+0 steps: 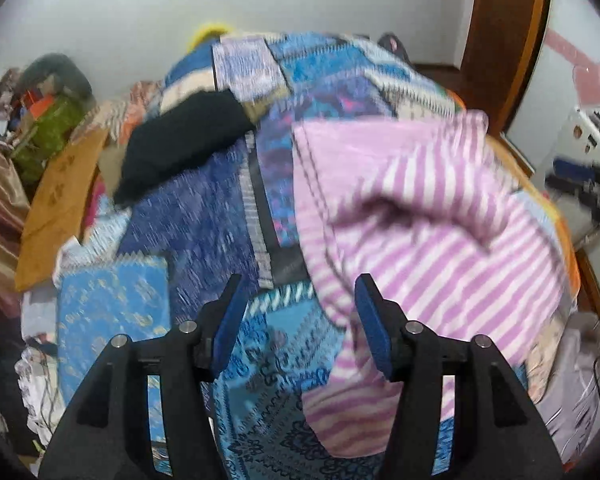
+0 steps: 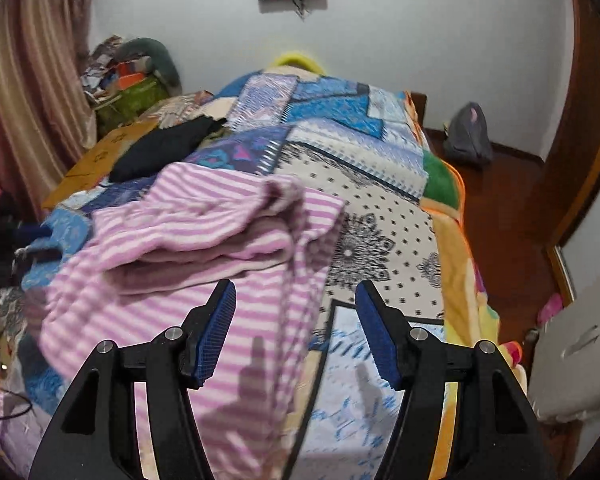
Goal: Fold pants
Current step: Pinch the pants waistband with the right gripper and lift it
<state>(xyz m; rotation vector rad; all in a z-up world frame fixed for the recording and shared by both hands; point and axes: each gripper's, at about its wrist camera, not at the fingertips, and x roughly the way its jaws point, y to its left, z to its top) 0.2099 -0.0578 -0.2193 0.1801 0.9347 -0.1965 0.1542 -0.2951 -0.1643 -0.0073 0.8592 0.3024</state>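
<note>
pants are lying bunched on the bed, ahead of us | left tongs are hanging open, empty | right tongs are gaping, empty, above a leg | we are judging folding barely begun, straightening and folds remaining
</note>
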